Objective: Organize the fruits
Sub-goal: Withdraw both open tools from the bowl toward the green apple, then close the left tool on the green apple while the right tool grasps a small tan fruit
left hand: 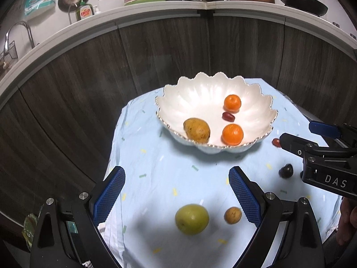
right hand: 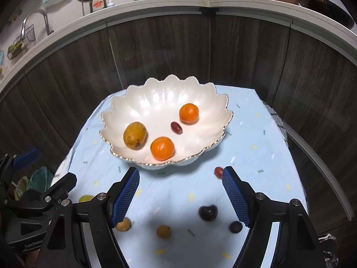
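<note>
A white scalloped bowl (left hand: 196, 96) (right hand: 156, 102) on a light-blue cloth holds a yellow-brown mango (left hand: 196, 130) (right hand: 135, 135), two oranges (left hand: 232, 134) (right hand: 162, 148) and a red date (left hand: 228, 116). My left gripper (left hand: 176, 178) hangs open above a green fruit (left hand: 191, 218) and a small brown fruit (left hand: 233, 215). My right gripper (right hand: 180, 176) is open over a dark plum (right hand: 208, 212), a small dark fruit (right hand: 236, 227) and two small yellow-orange fruits (right hand: 163, 231). A red fruit (right hand: 218, 171) lies by its right fingertip. Nothing sits between either pair of pads.
The cloth (left hand: 156, 156) drops off at its left and right edges. Dark wood cabinet fronts (left hand: 156, 55) curve behind the bowl, under a counter with dish soap (left hand: 84, 11), pans and a faucet (left hand: 22, 29). In the right wrist view the left gripper (right hand: 48, 169) stands at the lower left.
</note>
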The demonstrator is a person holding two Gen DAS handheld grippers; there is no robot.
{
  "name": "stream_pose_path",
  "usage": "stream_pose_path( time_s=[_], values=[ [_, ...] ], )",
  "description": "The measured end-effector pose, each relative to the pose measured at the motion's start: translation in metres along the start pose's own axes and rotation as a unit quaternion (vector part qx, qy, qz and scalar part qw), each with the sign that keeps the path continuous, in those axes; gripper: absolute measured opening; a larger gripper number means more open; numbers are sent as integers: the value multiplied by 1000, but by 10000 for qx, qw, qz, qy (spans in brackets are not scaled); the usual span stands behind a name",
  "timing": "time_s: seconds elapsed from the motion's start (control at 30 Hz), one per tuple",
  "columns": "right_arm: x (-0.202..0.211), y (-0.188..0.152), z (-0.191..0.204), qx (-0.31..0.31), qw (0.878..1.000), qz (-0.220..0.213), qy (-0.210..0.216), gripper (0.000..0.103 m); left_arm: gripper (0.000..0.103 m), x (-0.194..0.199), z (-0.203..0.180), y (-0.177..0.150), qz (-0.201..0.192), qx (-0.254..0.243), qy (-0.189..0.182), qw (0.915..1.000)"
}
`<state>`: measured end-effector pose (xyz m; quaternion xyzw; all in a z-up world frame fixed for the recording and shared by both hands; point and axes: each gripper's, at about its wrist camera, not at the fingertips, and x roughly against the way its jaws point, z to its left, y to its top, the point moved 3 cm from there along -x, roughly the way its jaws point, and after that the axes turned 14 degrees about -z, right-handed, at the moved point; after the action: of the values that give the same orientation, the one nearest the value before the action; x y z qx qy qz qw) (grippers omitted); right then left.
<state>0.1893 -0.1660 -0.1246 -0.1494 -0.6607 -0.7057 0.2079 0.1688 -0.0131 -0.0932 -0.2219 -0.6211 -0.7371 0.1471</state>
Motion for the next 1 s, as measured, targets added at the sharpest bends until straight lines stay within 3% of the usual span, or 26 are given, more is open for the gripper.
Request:
stream_pose_path(
  time_s=[0.57, 1.0],
  values=[
    [0, -40, 17, 293, 9994, 190, 16, 77, 95, -2, 14, -39, 364, 48, 182, 9992],
    [-4, -62, 18, 434, 9989, 169, -74, 77, 95, -14, 8, -62, 637, 109, -54, 9979]
  ],
)
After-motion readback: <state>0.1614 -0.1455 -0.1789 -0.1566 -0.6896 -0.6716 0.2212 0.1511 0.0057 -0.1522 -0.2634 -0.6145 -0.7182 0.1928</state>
